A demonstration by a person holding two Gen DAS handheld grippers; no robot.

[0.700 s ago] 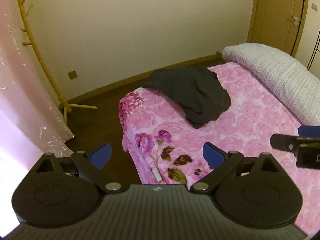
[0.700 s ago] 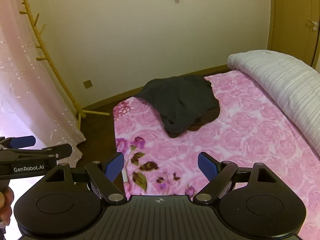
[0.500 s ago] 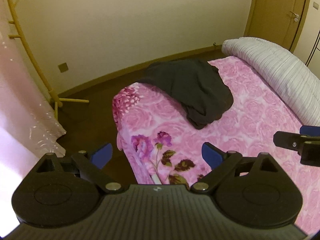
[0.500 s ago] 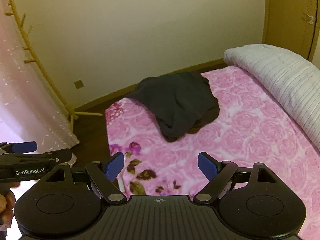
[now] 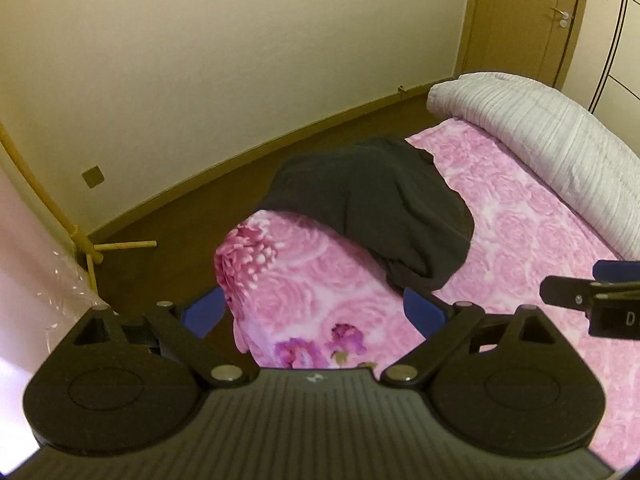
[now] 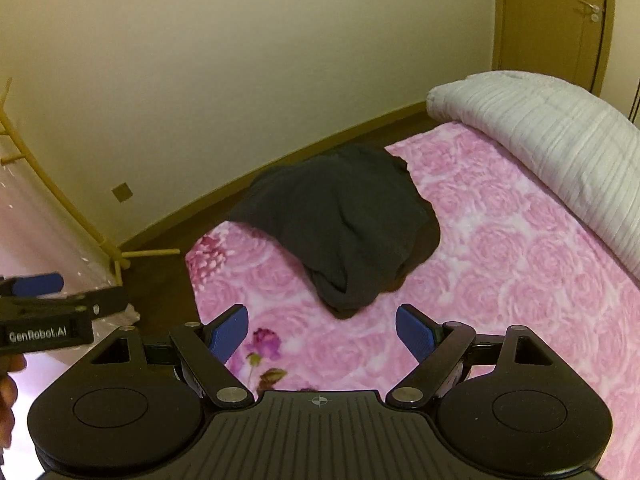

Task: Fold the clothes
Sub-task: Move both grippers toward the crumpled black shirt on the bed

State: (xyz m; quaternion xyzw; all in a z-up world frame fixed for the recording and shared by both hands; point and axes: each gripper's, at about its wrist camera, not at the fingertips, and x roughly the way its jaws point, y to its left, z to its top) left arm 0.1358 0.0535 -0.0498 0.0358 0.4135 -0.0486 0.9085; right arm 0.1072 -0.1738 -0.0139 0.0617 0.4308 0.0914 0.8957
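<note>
A dark grey garment (image 5: 372,208) lies crumpled near the far corner of the bed (image 5: 520,240), its far edge hanging over the side. The same garment (image 6: 344,224) fills the middle of the right wrist view. My left gripper (image 5: 312,310) is open above the bed's near corner, short of the cloth, nothing between its blue pads. My right gripper (image 6: 324,330) is open too, just short of the garment's near fold, empty. Each gripper shows in the other's view: the right gripper (image 5: 592,300) at the right edge, the left gripper (image 6: 48,308) at the left edge.
The bed carries a pink rose-patterned cover (image 6: 520,280). A rolled white quilt (image 6: 540,148) lies along its right side. A yellow wooden rack (image 5: 80,236) stands on the dark floor at left by a pink curtain (image 5: 32,264). A door (image 5: 532,20) is at the back right.
Both grippers have moved forward toward the garment, which now sits larger and closer in both views. Both stay open and empty.
</note>
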